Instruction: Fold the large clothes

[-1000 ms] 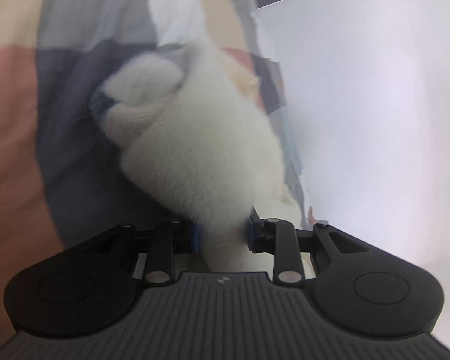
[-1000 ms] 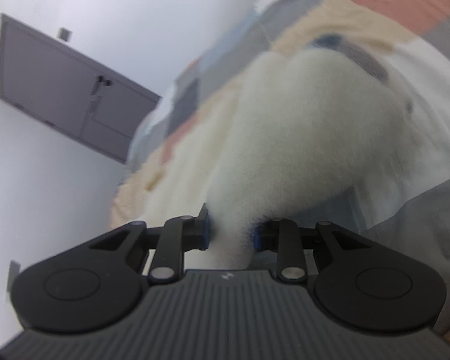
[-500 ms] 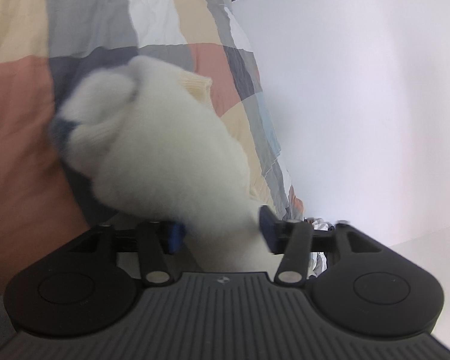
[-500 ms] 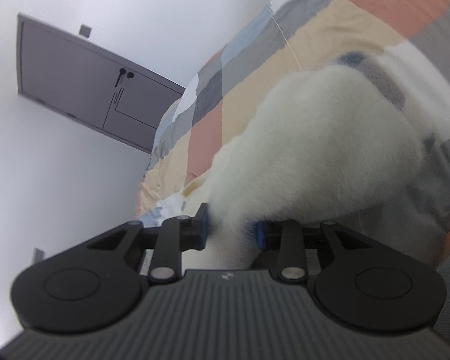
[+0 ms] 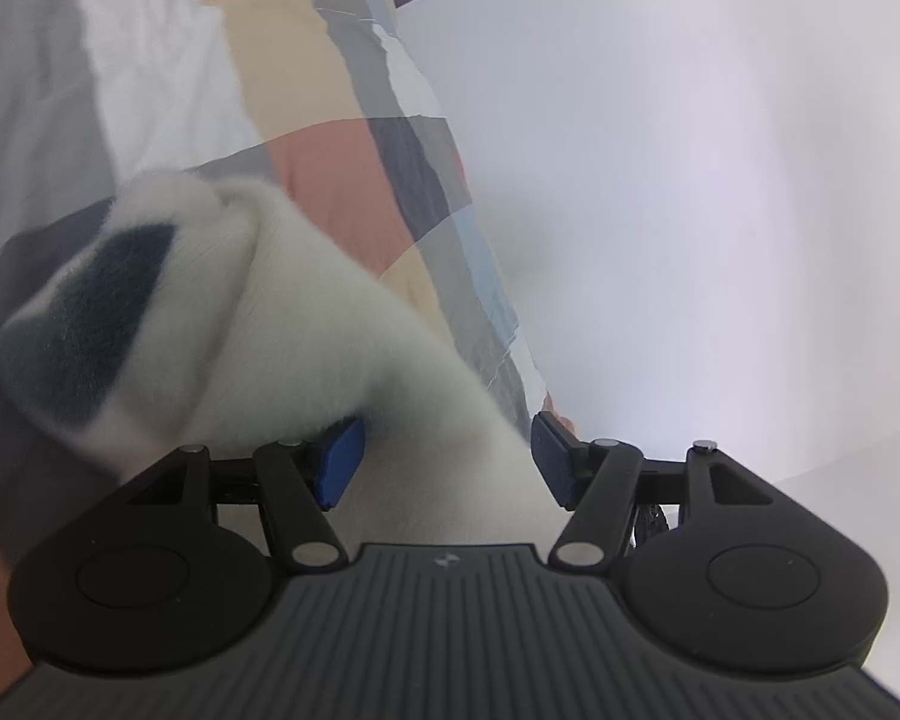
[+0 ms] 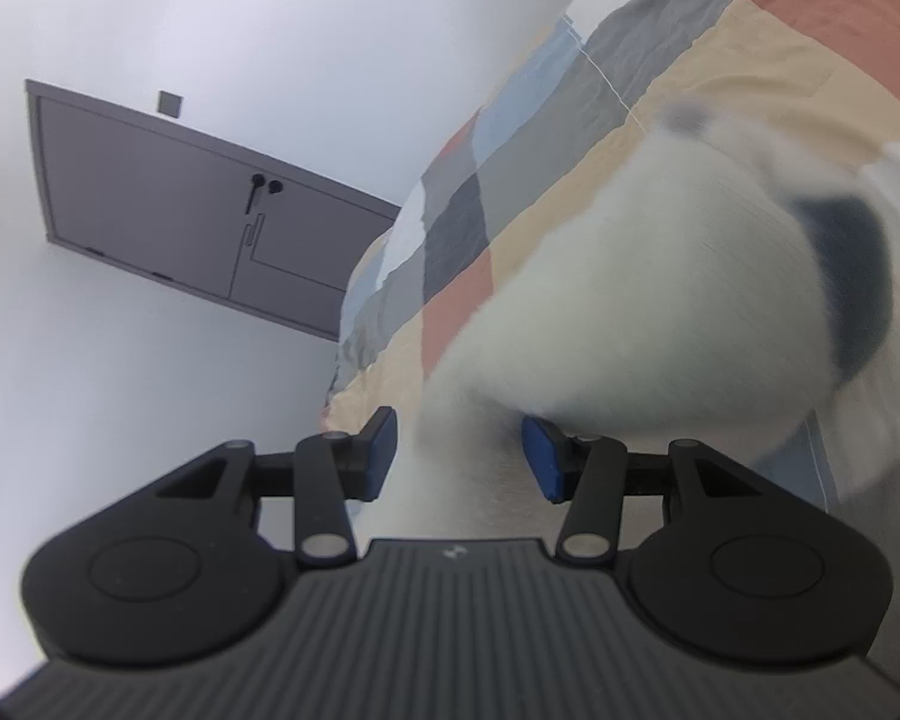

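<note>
White and fluffy, the big fuzzy garment lies on a patchwork blanket made of grey, white, tan and pink squares. In the left wrist view the left gripper sits low at 6 o'clock, and the garment runs from between its blue pads up toward 10 o'clock. A dark blue patch shows on the fluffy cloth at 9 o'clock. The jaws of this gripper are opening. The cloth is between them, but there is a gap beside the pad at 4 o'clock, so the cloth is let go. A plain pale wall fills the side from 1 to 4 o'clock. In the right wrist view the right gripper also sits at 6 o'clock. Its jaws are opening too. The fuzzy garment goes between its blue pads and spreads out toward 2 o'clock, where it looks blurry. I can see a gap beside the pad at 7 o'clock, so this one is not squeezing the cloth either. A dark patch shows at 3 o'clock. The blanket runs from 7 o'clock up to 1 o'clock. A grey door with a dark handle is in the wall at 10 o'clock.
</note>
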Demonstrator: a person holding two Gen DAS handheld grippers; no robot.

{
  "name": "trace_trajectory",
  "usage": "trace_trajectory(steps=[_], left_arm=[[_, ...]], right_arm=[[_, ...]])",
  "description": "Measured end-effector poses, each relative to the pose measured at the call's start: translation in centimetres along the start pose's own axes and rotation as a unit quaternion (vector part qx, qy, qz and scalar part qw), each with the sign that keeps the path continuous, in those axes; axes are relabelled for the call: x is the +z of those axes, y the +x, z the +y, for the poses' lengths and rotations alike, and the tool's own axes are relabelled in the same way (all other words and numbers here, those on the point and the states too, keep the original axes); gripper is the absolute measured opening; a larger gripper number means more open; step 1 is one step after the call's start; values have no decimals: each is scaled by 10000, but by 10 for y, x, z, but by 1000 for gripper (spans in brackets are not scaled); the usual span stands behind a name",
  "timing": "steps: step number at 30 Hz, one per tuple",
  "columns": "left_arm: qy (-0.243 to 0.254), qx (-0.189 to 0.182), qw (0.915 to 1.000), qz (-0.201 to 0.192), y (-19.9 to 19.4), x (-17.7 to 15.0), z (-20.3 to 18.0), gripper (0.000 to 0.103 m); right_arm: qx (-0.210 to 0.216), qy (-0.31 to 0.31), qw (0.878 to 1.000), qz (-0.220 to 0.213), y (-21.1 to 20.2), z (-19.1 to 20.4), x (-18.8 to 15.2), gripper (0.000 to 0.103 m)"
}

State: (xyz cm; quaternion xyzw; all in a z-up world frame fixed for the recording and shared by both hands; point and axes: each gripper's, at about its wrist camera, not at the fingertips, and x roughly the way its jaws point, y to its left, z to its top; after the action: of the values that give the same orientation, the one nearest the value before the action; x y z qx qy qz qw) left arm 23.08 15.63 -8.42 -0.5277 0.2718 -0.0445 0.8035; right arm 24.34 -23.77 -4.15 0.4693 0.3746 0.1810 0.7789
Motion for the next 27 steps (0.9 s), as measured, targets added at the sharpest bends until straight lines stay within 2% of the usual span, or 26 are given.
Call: trace_trajectory(steps=[4,8,11,16,21,27], left_arm=[[442,259,9987,56,32,21,-2,68],[987,491,9939,55,69,46,6,68],[1406,587,9883,-92,91,57,10,68],[1991,869,9760,-141,127,65,21,68],[2262,1007,9688,-105,160,80,35,68],[2206,1019,9699,-118,164,84,36,68]], right_arm=[[-294,-24,9996,1,30,-11,21,48],[-678,-250,9973,159,70,-25,38,47],[-731,-303,9963,332,93,-37,46,47],[-790,-652,9944,276,124,-41,53,47],[-596,-563,9966,89,151,-60,61,45],[-587,-893,9943,18,165,-56,66,45]])
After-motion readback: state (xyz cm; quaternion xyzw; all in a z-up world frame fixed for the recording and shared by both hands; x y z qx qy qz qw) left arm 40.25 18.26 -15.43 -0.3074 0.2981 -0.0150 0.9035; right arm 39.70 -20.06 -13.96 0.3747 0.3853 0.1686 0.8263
